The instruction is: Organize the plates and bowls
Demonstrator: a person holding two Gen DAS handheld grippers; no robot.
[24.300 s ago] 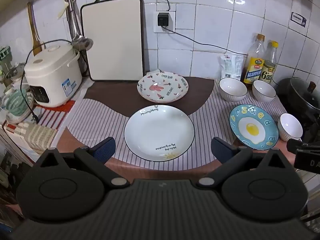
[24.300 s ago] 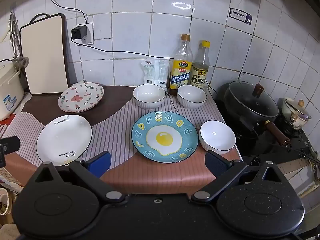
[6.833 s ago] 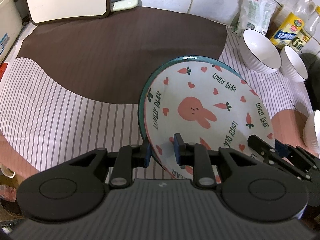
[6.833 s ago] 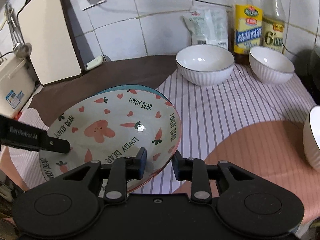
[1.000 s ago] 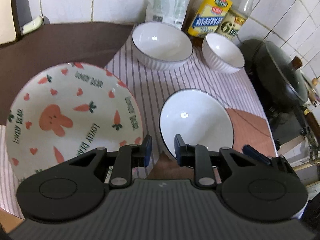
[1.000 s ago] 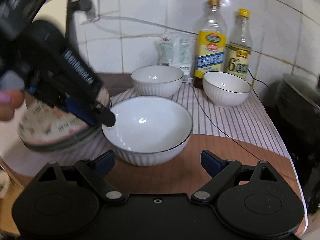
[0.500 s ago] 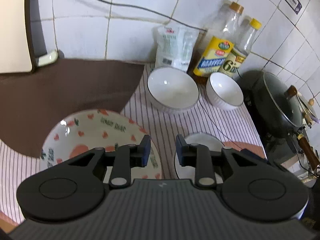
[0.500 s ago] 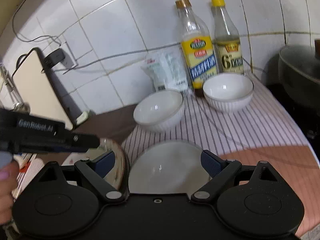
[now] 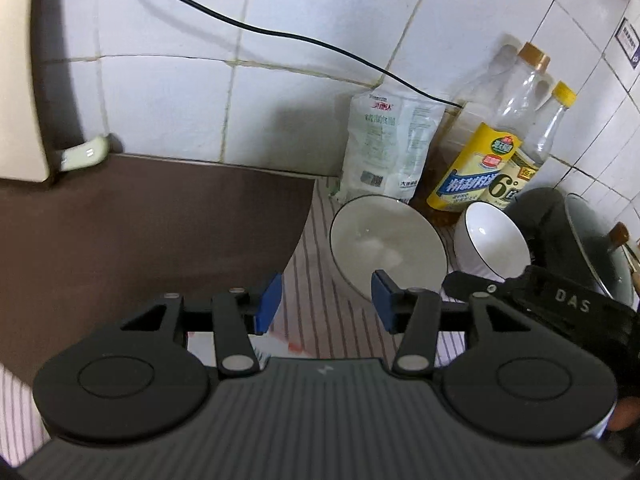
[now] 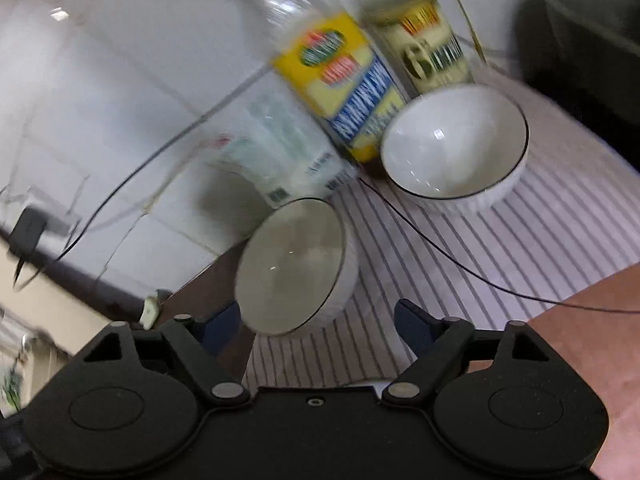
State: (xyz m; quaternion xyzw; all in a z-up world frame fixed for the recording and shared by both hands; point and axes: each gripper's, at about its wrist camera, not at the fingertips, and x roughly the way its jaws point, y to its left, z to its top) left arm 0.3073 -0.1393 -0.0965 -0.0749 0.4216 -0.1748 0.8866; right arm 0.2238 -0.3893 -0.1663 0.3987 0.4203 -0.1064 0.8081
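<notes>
left wrist view: your left gripper (image 9: 326, 304) has let go; a second ago its jaws sat narrow at the rim of the bowl beside the rabbit plate, and now they are opening with nothing between them. that bowl and the plate have dropped out of sight, and ahead lie the larger back bowl (image 9: 388, 242) and the smaller back bowl (image 9: 494, 242), near each other by the bottles (image 9: 492, 160). your right gripper (image 9: 532, 296) pokes in from the right.

right wrist view: it has rolled and swung toward the wall; the jaws of the right gripper (image 10: 318, 326) stand wide and are closing, empty, with the larger back bowl (image 10: 294, 270) just ahead. i judge that bowl is next to stack; the smaller back bowl (image 10: 454, 144) waits behind.
</notes>
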